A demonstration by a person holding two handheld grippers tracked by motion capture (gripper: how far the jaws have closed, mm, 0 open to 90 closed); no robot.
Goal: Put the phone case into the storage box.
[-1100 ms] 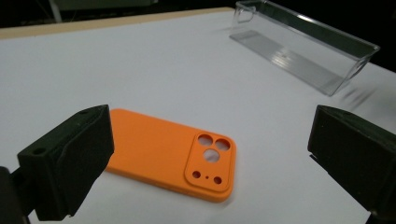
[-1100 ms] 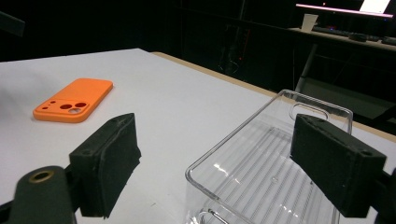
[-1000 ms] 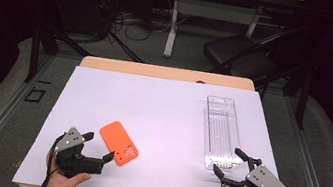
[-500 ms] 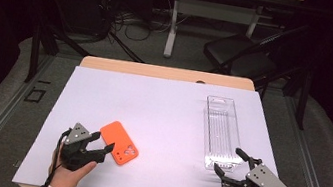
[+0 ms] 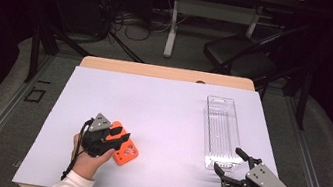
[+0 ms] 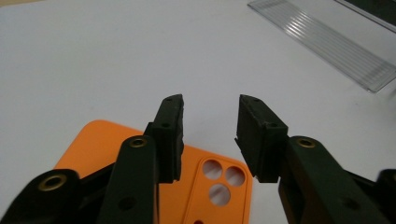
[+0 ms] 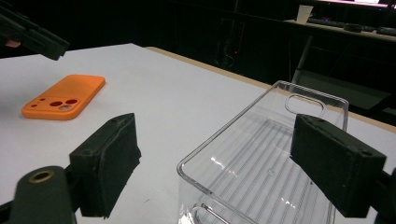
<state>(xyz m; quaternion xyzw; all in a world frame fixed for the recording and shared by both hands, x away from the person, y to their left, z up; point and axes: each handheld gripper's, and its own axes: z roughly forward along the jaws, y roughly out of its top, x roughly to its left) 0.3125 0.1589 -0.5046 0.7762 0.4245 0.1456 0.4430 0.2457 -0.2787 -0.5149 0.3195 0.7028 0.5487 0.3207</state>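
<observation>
- The orange phone case [image 5: 123, 148] lies flat on the white table cover [image 5: 161, 113], near the left front corner, camera holes facing up.
- The left gripper [image 5: 119, 139] hangs right over the case. Its jaws have just been closing and now stand at a narrow gap, with only air between the pads; in the left gripper view the case [image 6: 140, 158] lies below and behind the fingertips [image 6: 170, 135], not between them.
- The right gripper [image 5: 230, 164] waits at the near end of the clear plastic tray [image 5: 221, 132], on the right side. Its jaws stand wide, one on either side of the tray's near corner [image 7: 261, 158], and I cannot tell whether either pad touches the wall.
- Risk: the case is thin and flat, so jaws closing above it would likely meet nothing; the pads need to drop to the edges first.
- Risk: pressing one pad down on an edge could make the slick case slide across the cover or tip up, spoiling the grip.
- Risk: the light tray could skid if the right jaws nudge it.
- The high view gives the layout, case and tray well apart; the left gripper view alone shows the empty gap between the pads.
- The right gripper view shows the case [image 7: 63, 100] from the side, lying level, with the left gripper's jaws [image 7: 32, 35] just above its far end.
</observation>
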